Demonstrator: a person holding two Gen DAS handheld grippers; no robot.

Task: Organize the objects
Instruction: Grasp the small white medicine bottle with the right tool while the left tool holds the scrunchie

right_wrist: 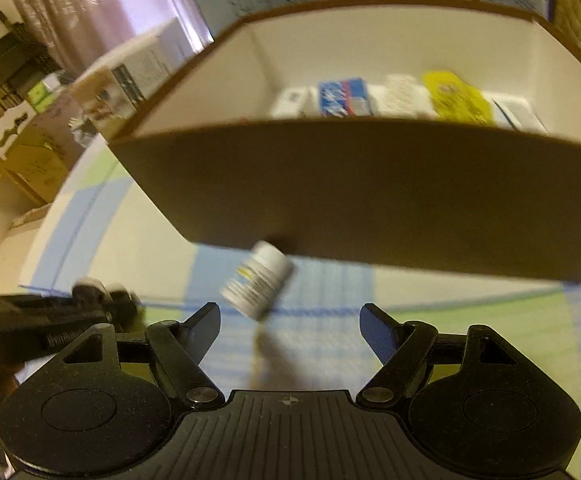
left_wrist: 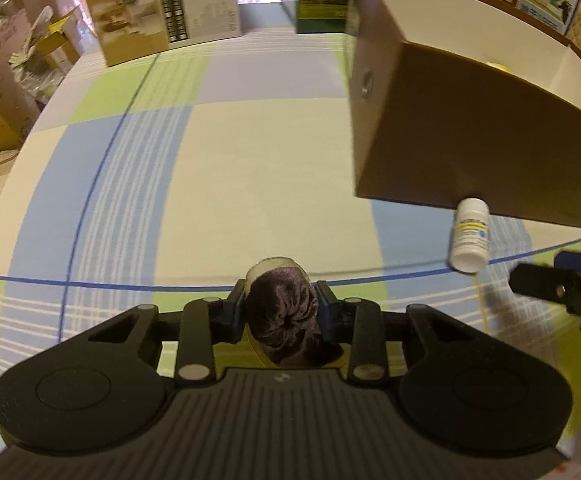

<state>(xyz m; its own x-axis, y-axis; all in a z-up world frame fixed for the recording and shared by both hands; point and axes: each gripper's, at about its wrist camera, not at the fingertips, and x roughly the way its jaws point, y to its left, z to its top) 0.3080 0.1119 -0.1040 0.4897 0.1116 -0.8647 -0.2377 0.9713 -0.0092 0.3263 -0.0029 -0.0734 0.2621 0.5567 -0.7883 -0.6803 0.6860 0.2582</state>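
Left gripper [left_wrist: 280, 312] fingers pinching dark cloth bundle [left_wrist: 282, 320] | right gripper [right_wrist: 290, 328] fingers spread, empty | white pill bottle [right_wrist: 256, 284] just ahead, beside brown box [right_wrist: 370, 192]

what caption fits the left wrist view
Left tongs shut on a dark cloth-covered roll, white bottle lying beside the brown box.

— Can you read anything from where you are?
— No. The white bottle [left_wrist: 470, 236] has a yellow-striped label, and the cartons [left_wrist: 166, 4] carry print, but it's all too blurred for me.
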